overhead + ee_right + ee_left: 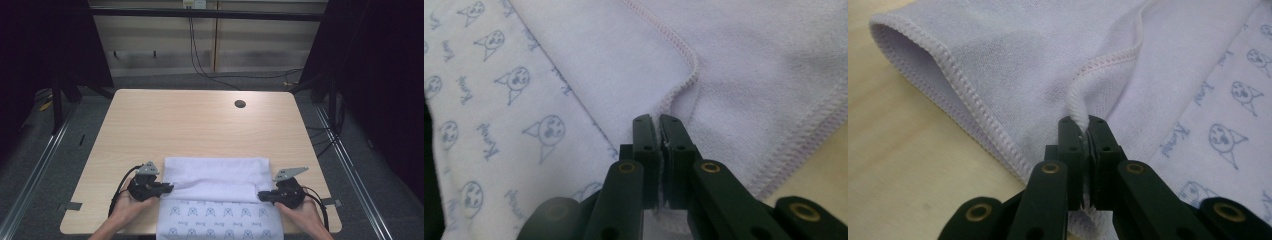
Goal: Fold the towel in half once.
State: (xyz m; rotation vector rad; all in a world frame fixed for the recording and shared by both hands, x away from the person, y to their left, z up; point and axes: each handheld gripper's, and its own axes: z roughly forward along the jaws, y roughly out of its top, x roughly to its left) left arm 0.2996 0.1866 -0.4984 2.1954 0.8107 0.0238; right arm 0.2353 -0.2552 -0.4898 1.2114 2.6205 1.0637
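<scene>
towel [215, 175] – on table [200, 125], near edge, partly folded, spanning between both grippers | left gripper [169, 188] – clamped on stitched hem [1078, 107] | right gripper [262, 195] – clamped on opposite hem | handling – soft, light, limp; likely sags unless pinched at hemmed edges

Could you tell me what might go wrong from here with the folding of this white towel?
1. The left tool pinches only the stitched hem of the white printed terry towel; so thin a bite might slip out.
2. The right tool also grips just the edge, so one side could drop and skew the fold.
3. The towel's near end hangs over the edge of the light wooden table; pulling may drag it off.
</scene>
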